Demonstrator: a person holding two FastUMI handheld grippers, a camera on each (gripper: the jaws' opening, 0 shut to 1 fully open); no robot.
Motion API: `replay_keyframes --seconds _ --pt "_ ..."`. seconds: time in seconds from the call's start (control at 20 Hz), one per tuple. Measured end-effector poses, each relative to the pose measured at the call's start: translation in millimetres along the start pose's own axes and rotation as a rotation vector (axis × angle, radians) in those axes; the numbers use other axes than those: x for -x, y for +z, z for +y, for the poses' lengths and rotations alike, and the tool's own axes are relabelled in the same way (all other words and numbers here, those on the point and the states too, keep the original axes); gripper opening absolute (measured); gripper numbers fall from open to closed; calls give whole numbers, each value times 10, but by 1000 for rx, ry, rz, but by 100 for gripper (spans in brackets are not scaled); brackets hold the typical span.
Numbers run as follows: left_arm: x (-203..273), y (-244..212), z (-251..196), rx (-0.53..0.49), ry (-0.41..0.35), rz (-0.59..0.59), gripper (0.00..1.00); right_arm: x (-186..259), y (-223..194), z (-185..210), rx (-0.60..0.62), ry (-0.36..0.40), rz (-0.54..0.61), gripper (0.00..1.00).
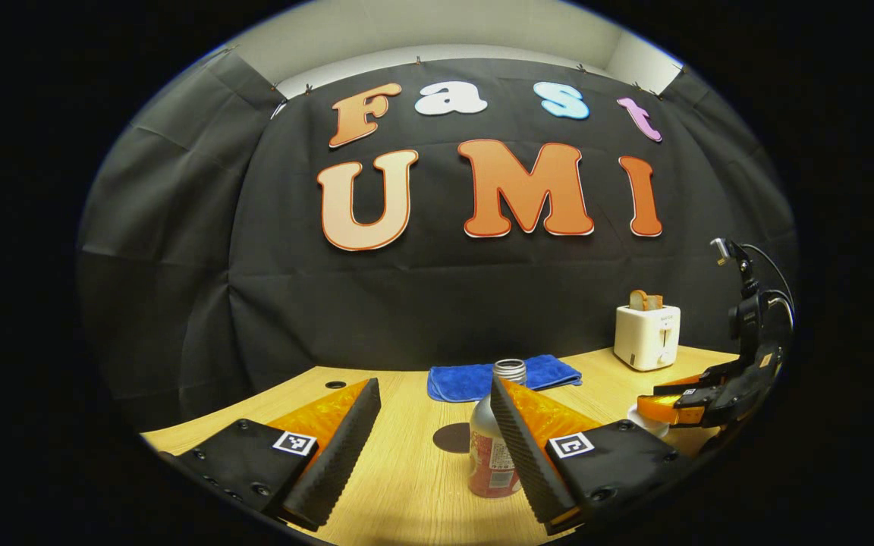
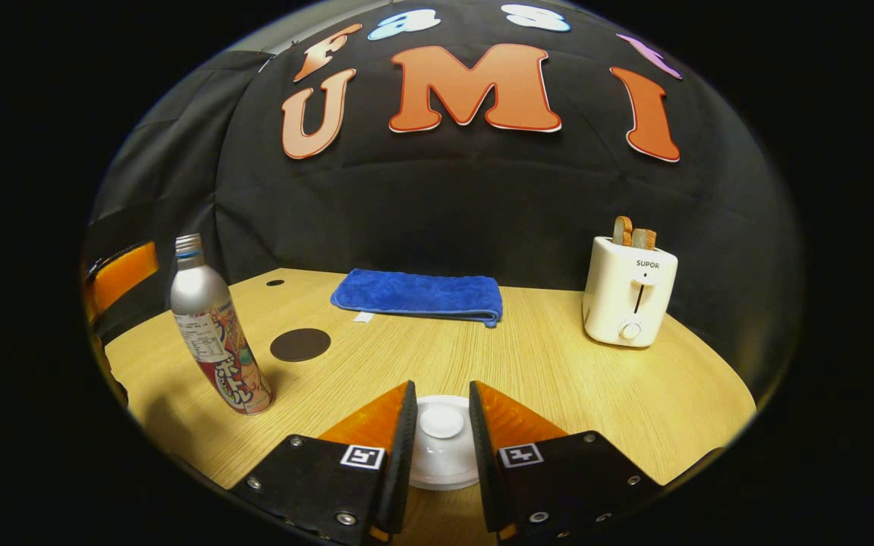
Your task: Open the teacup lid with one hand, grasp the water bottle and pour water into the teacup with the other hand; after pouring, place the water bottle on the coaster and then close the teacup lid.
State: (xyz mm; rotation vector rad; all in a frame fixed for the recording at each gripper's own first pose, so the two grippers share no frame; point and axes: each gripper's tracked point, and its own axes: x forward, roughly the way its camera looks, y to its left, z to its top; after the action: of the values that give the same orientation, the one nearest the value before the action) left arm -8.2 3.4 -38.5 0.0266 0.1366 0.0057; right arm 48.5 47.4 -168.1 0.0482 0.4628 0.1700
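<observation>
A silver water bottle (image 1: 492, 455) with a printed label and no cap stands on the wooden table (image 1: 407, 485). It is between the fingers of my open left gripper (image 1: 435, 381), close to the right finger, which hides part of it. In the right gripper view the bottle (image 2: 217, 334) stands at the left, with the dark round coaster (image 2: 300, 344) just behind it. My right gripper (image 2: 441, 384) hangs over the white teacup lid (image 2: 443, 444). Its fingers flank the lid's knob with a narrow gap on each side. From the left gripper view the right gripper (image 1: 680, 402) sits above the white cup (image 1: 646, 421).
A folded blue cloth (image 2: 418, 296) lies at the back of the table. A white toaster (image 2: 629, 292) with bread in it stands at the back right. The coaster (image 1: 452, 437) lies just left of the bottle in the left gripper view.
</observation>
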Motion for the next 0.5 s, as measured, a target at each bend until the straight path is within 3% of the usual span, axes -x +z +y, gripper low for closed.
replay_keyframes --seconds 0.05,0.2,0.25,0.35,0.5 --pt "-6 -12 -3 -2 -1 5 96 -5 -12 5 9 -2 1 39" --pt "18 -63 -26 -12 -6 20 100 19 -8 -10 15 -1 0 28" --pt "26 -66 -66 -11 -18 21 96 14 -13 -14 11 -1 0 27" --pt "34 -46 -140 -8 -41 19 100 16 -8 -26 2 1 3 24" --pt "57 -78 -225 -26 -64 24 96 16 0 -30 -21 11 6 19"
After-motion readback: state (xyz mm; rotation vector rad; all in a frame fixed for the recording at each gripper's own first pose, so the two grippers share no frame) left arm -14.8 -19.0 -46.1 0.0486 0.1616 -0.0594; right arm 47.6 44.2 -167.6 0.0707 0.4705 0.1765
